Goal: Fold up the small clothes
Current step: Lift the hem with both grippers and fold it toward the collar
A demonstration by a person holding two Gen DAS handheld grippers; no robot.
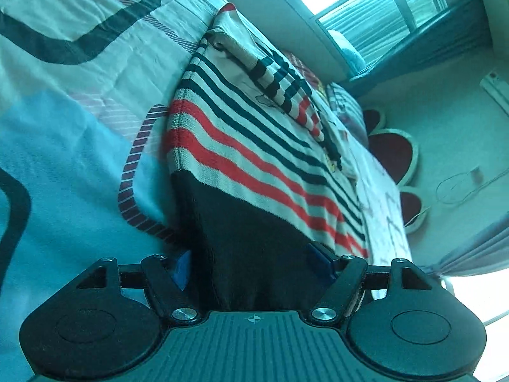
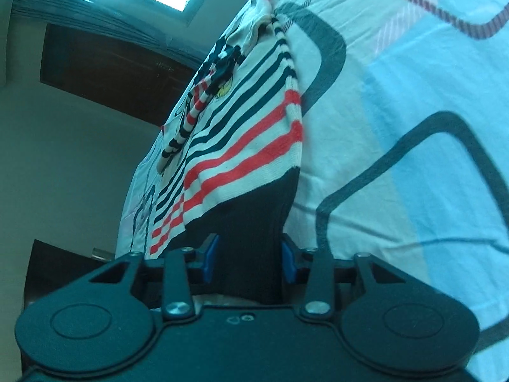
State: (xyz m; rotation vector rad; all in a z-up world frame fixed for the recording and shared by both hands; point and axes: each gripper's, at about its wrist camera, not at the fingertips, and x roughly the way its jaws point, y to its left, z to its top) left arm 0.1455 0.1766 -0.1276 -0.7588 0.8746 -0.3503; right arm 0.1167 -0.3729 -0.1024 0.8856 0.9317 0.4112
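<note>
— On the patterned bedsheet (image 1: 63, 146), a striped knit garment (image 1: 254, 146) is being laid out flat, dark hem nearest both cameras.

— Left gripper (image 1: 254, 264)?

— Hem cloth is being bracketed by its blue pads; contact cannot be told.

— Right gripper (image 2: 249, 258)?

— Dark hem (image 2: 254, 222) is being clenched between its blue pads (image 2: 208, 258).

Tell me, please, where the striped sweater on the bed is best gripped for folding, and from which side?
Grip the striped sweater at its dark bottom band, one gripper near each corner, coming in low from the hem end. That band is a thick, straight edge lying towards the grippers, while a sleeve lies folded over the far part. The left gripper and right gripper already straddle it.
</note>
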